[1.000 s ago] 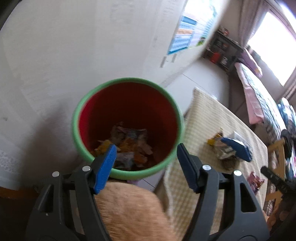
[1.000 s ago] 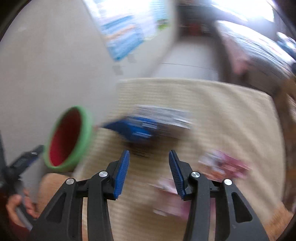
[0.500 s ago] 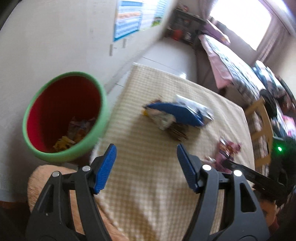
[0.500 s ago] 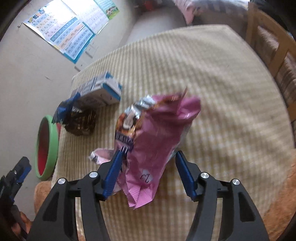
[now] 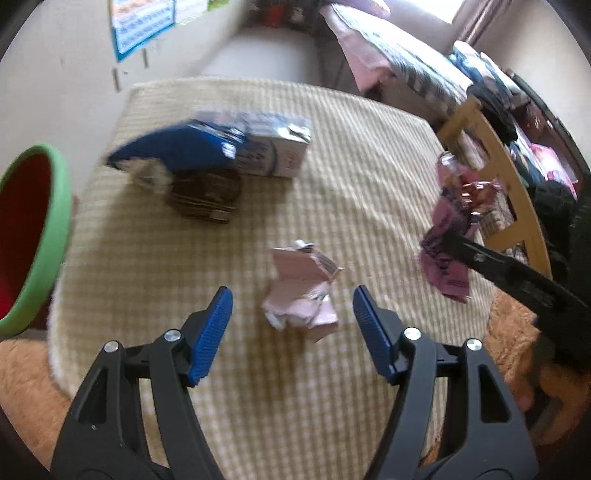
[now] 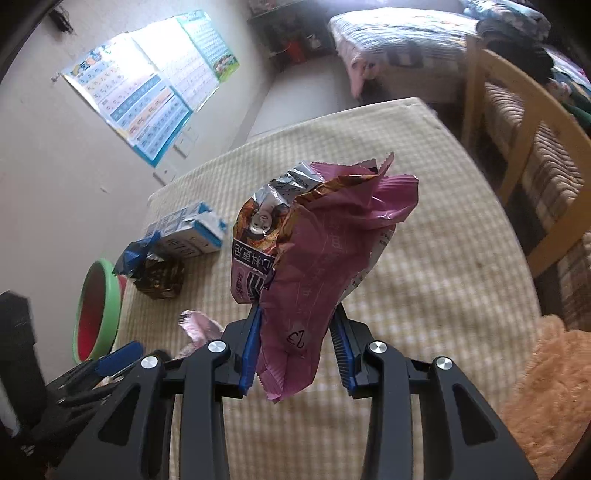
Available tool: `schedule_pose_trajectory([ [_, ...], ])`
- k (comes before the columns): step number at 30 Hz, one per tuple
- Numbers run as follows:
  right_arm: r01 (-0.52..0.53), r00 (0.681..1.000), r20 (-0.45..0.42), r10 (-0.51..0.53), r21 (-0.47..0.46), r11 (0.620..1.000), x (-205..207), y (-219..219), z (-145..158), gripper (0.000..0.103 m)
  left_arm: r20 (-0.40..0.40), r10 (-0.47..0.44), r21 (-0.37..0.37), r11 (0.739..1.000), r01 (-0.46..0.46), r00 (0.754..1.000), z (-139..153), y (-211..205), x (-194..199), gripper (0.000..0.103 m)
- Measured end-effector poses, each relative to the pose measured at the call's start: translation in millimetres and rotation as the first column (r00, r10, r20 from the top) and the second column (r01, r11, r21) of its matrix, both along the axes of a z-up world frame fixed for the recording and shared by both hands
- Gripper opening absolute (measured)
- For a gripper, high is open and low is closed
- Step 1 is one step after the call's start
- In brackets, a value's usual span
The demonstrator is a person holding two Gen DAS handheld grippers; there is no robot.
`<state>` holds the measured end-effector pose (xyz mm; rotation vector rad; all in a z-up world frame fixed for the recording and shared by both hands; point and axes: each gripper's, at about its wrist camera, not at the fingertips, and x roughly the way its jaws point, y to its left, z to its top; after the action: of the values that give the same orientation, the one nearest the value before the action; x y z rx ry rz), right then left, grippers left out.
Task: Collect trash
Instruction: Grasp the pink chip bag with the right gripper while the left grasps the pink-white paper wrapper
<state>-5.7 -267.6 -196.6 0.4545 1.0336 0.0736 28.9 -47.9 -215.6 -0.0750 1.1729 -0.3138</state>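
Pink and shiny, a crinkly snack bag [image 6: 325, 266] stands up in the right claw [image 6: 295, 350], which is clenched tight on its bottom end. The bag is lifted off the checked yellow cloth surface [image 6: 424, 258]. It has not gone into the red bin with the green rim [image 6: 98, 310] yet. That bin sits at the far left edge of the surface.

The left claw [image 5: 291, 325] is spread wide and holds nothing. It hangs over a crumpled pale pink paper wrapper [image 5: 301, 291], which lies right between its fingers.

More trash is left to pick up. A dark blue wrapper [image 5: 173, 149] lies on a brown crinkled packet [image 5: 207, 195], touching a white and blue carton [image 5: 273, 147] at the far left. So the job looks about half done, I think.

Around the surface I see a wooden chair [image 6: 517, 155] on the right, a bed [image 6: 399, 33] far back, a bright poster [image 6: 147, 92] on the wall, and an orange fluffy rug [image 6: 546, 391] near us.
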Motion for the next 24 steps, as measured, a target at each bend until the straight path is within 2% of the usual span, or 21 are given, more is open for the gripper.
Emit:
schedule_pose_trajectory([
  [1, 0.005, 1.000, -0.004, -0.005, 0.000, 1.000, 1, -2, -2, 0.035, -0.025, -0.004, -0.001, 1.000, 0.004, 1.000, -9, -5, 5, 0.063],
  [5, 0.019, 0.999, -0.033, -0.019, 0.003, 1.000, -4, -7, -13, 0.035, -0.100, -0.011, -0.012, 1.000, 0.010, 0.995, -32, -10, 17, 0.034],
  [7, 0.021, 0.999, -0.046, -0.020, 0.007, 1.000, -5, -7, -17, 0.035, -0.097, -0.014, -0.011, 1.000, 0.013, 0.995, -35, -10, 19, 0.034],
  [12, -0.001, 0.999, -0.046, 0.001, -0.008, 1.000, -3, -2, -17, 0.035, -0.078, -0.011, -0.010, 1.000, 0.010, 0.997, -23, -4, 13, 0.025],
  [24, -0.058, 0.998, -0.023, 0.057, -0.057, 0.997, -2, 17, -7, 0.035, 0.008, 0.054, 0.005, 0.999, -0.054, 0.999, 14, 18, -2, 0.025],
])
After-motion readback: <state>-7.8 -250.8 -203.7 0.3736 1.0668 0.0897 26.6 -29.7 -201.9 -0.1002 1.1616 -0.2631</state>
